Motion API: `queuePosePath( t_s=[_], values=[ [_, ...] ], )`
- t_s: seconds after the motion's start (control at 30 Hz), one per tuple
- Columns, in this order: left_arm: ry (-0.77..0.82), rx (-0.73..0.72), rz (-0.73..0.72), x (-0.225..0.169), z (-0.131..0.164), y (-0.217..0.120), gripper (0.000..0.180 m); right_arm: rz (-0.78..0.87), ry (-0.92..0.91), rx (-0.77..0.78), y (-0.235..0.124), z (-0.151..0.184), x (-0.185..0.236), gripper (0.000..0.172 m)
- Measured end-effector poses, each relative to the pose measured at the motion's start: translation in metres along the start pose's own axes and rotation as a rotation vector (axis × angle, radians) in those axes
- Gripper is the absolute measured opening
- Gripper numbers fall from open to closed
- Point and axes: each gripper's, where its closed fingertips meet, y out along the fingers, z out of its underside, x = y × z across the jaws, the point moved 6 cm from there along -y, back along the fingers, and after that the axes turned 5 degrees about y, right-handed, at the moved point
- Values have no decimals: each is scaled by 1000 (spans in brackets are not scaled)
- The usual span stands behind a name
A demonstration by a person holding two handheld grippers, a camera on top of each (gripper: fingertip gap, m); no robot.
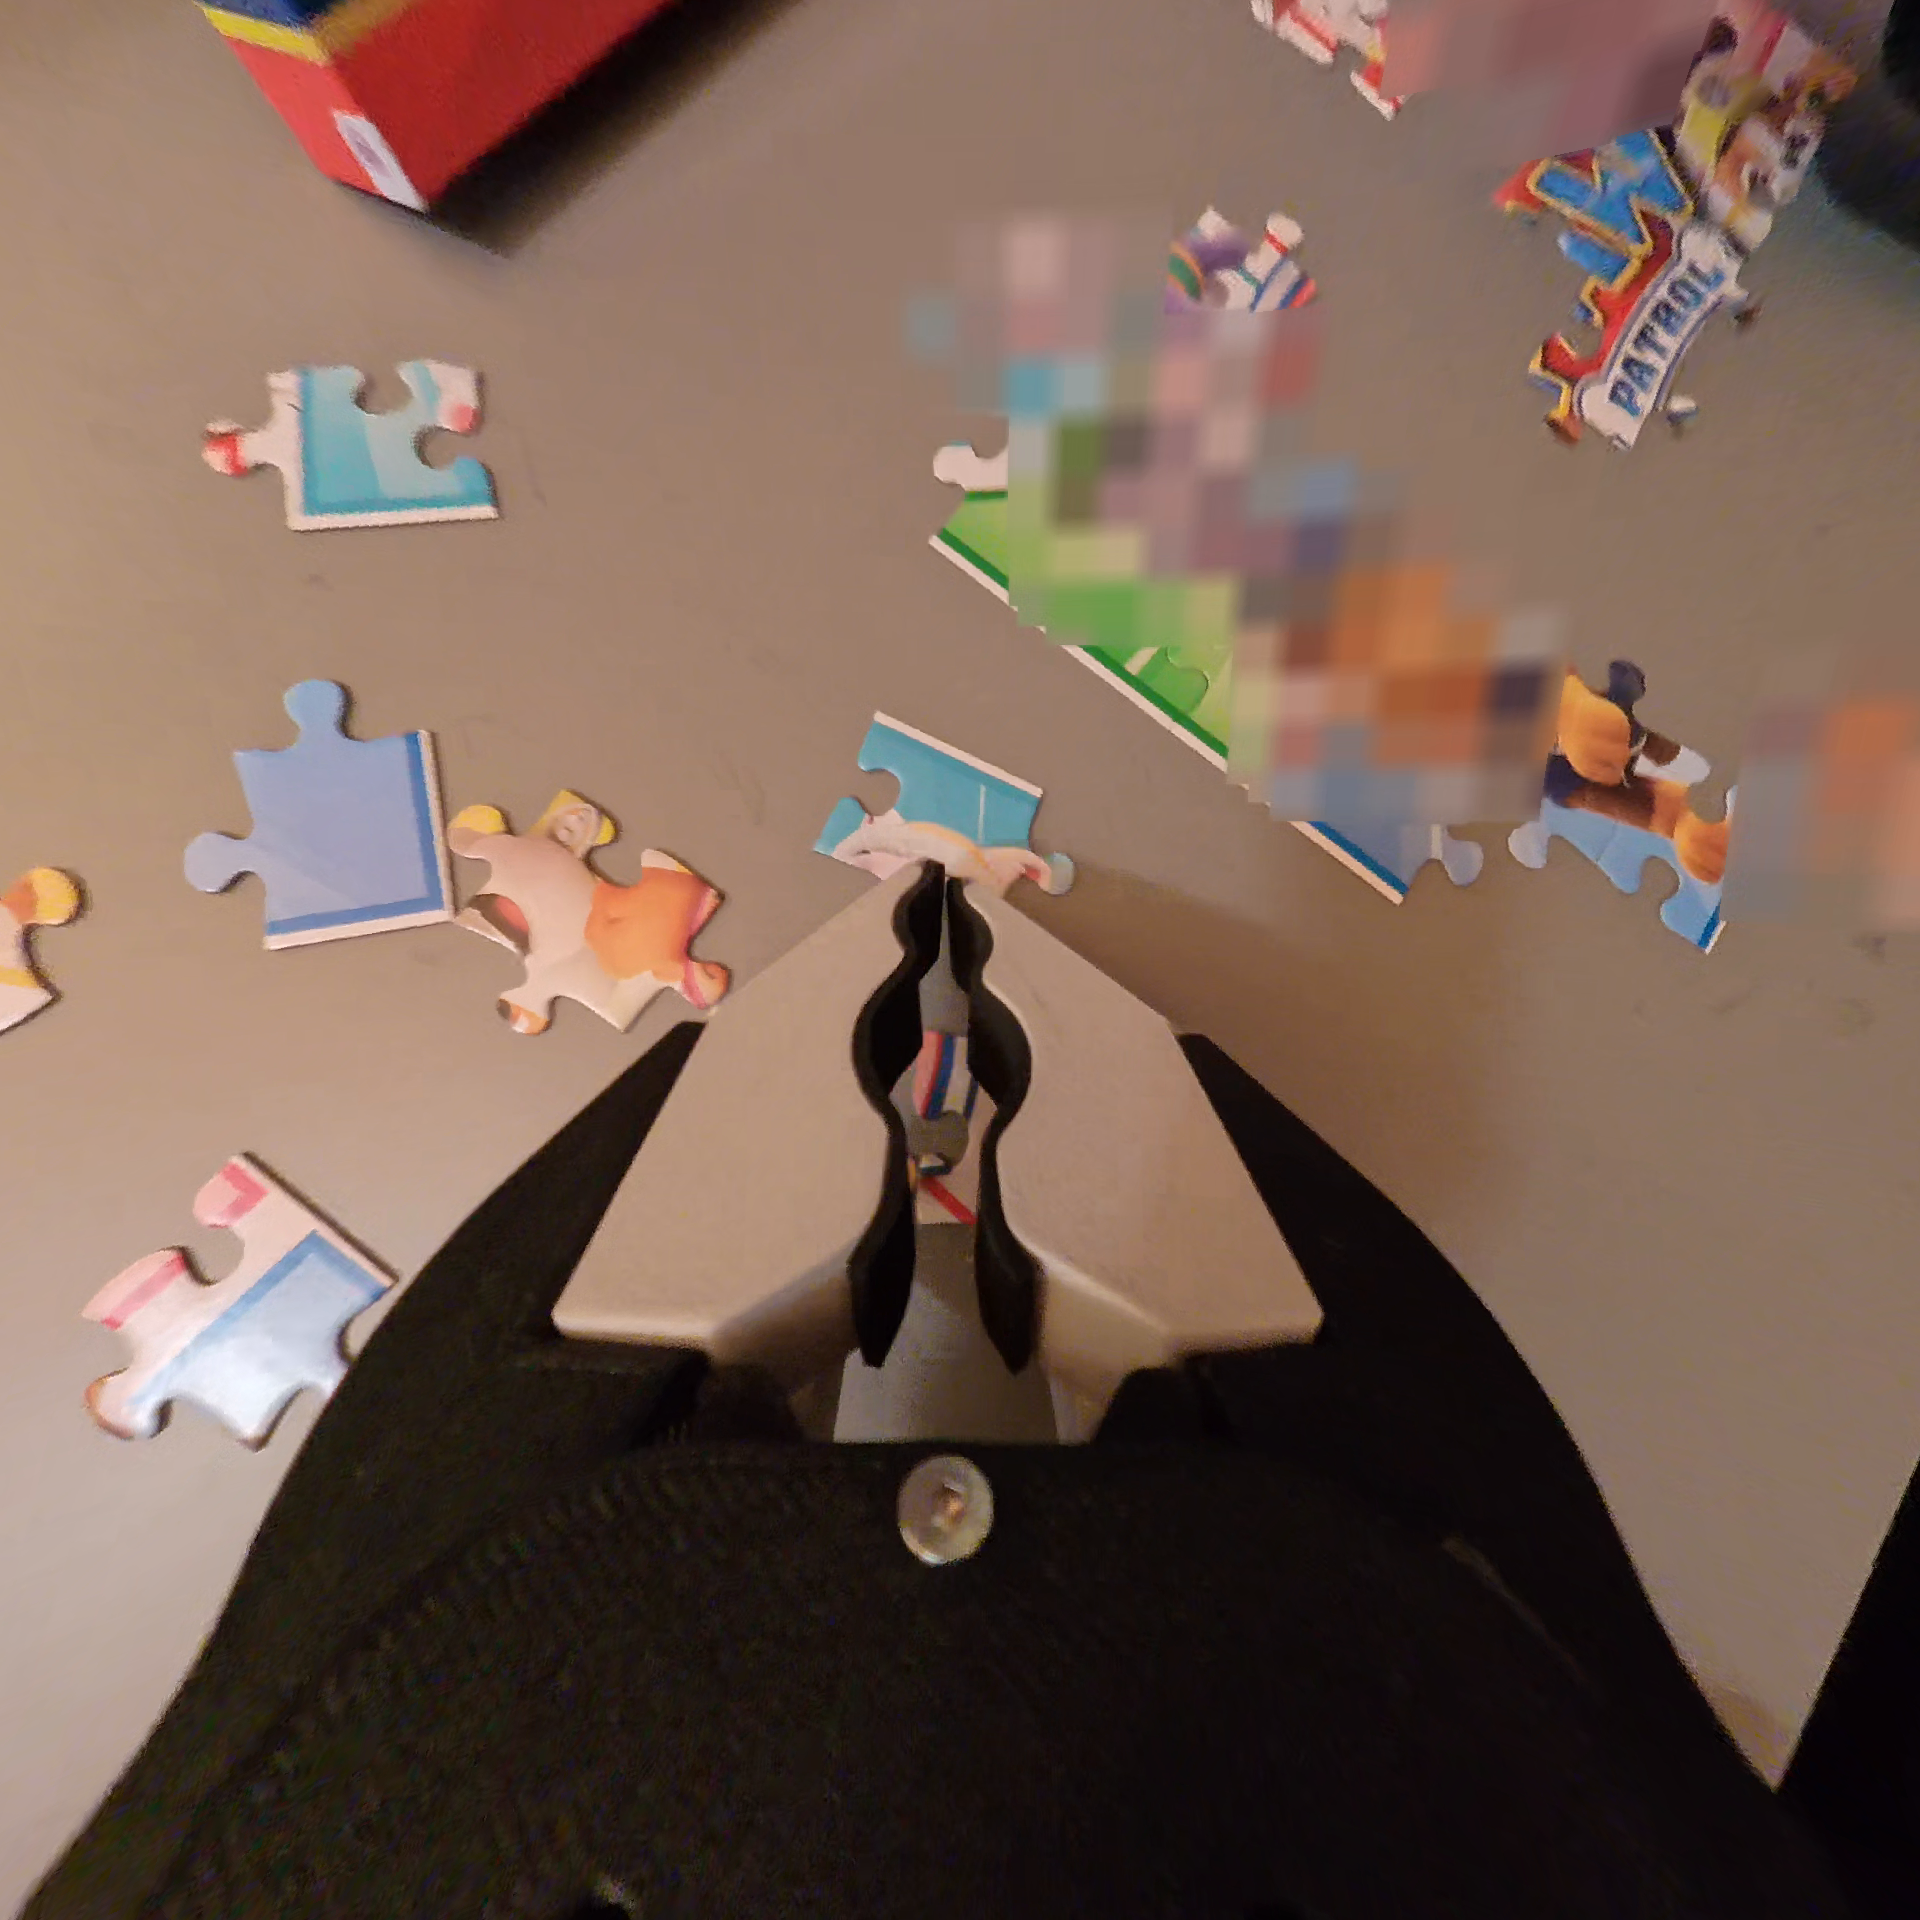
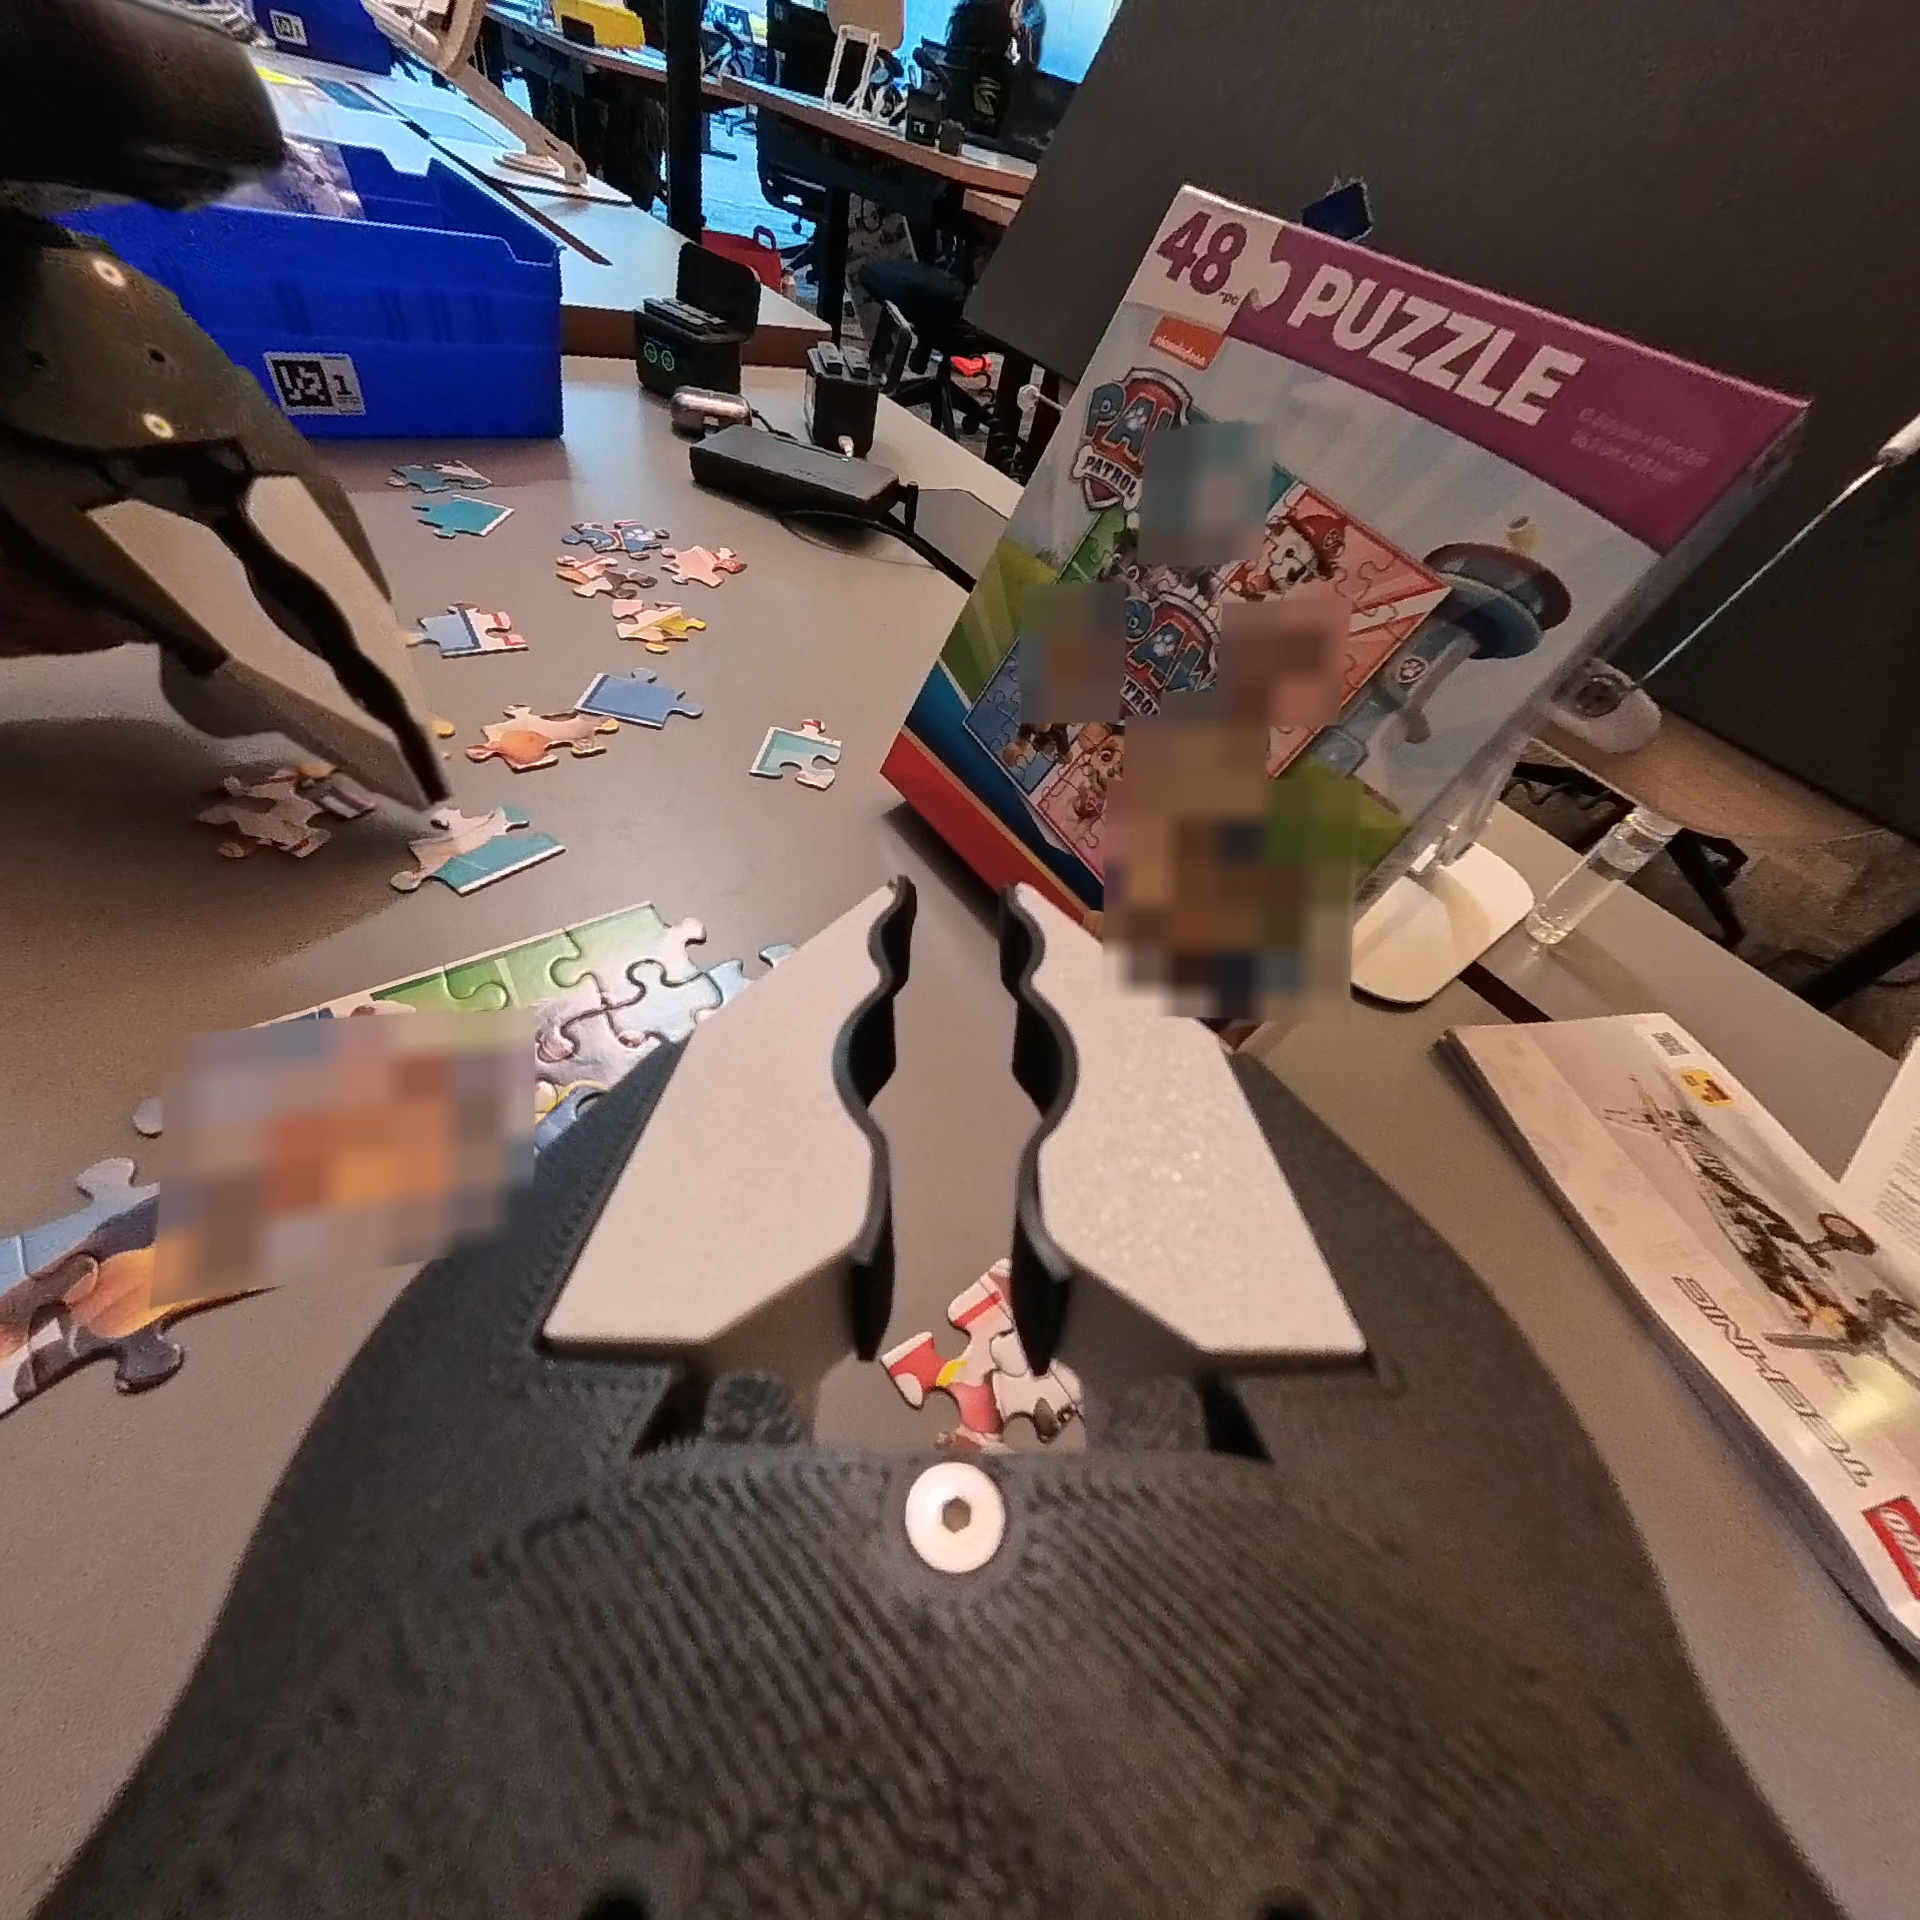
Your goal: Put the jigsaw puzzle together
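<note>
Our left gripper jaws look pinched on a teal puzzle piece on the table, right gripper jaws apart w/ nothing, puzzle approx. half built.

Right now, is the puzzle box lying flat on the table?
No, the puzzle box stands up on its edge on the table, leaning back.

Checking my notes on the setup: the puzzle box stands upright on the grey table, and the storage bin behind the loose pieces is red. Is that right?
Not quite: the storage bin behind the loose pieces is blue, not red, as the right wrist view shows. The puzzle box does stand upright on the grey table.
</note>
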Motion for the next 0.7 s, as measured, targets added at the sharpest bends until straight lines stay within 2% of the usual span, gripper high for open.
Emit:
queuePosePath(
  t_s=[0.1,0.23,0.3,0.37,0.7],
  values=[
    [-11,3,-65,9,3,-1,7,-1,0,-2,0,-1,0,14],
    [-11,23,-33,7,8,6,17,-1,-4,-4,0,-1,1,14],
    [-10,17,-22,5,7,8,14,0,-4,-8,-1,-2,1,14],
    [-18,19,20,2,8,8,4,0,-3,-11,-2,-3,1,14],
    [13,7,30,-2,5,5,0,-27,-1,-4,3,-1,9,15]
  ],
)
